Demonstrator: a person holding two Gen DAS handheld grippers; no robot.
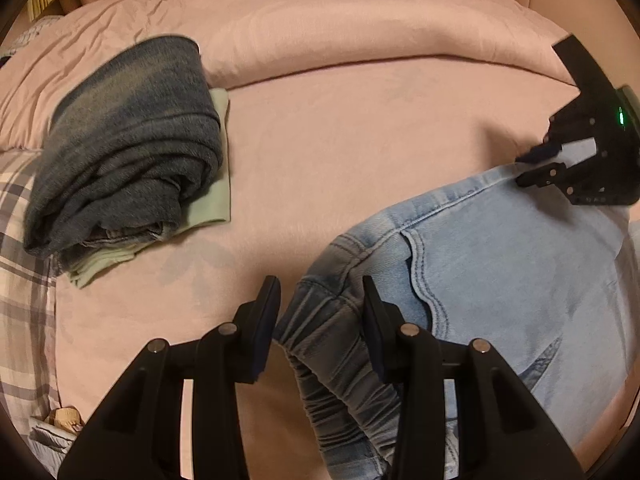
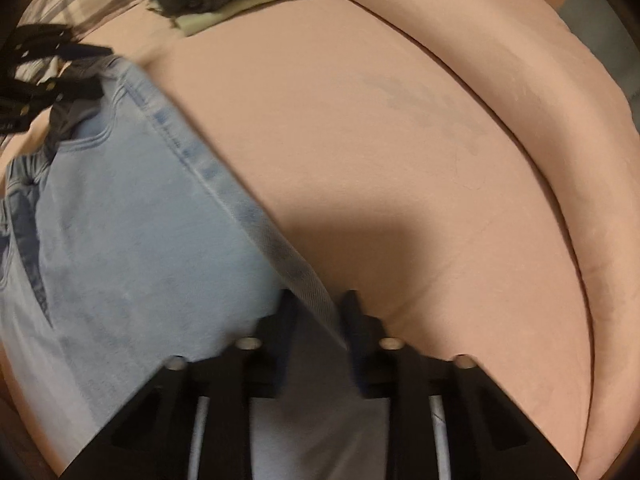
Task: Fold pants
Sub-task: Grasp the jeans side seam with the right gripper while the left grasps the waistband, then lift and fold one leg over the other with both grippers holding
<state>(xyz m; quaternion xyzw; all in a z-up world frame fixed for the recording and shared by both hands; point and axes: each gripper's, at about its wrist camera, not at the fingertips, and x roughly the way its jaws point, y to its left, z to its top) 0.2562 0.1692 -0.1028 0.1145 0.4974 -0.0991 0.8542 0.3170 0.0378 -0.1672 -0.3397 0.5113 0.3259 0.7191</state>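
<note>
Light blue jeans (image 1: 500, 248) lie on the pink bed, also seen in the right wrist view (image 2: 132, 232). My left gripper (image 1: 320, 300) is open, its jaws on either side of the gathered elastic waistband (image 1: 320, 344). My right gripper (image 2: 318, 300) has the jeans' side seam edge (image 2: 296, 276) between its partly closed fingers; whether it pinches the cloth is unclear. The right gripper also shows in the left wrist view (image 1: 528, 168) at the jeans' far edge, and the left gripper shows at the upper left of the right wrist view (image 2: 80, 68).
A stack of folded dark blue jeans (image 1: 128, 148) on a pale green garment (image 1: 212, 196) sits at the left. A rolled pink duvet (image 1: 360, 40) runs along the back. A plaid pillow (image 1: 20, 280) lies at far left.
</note>
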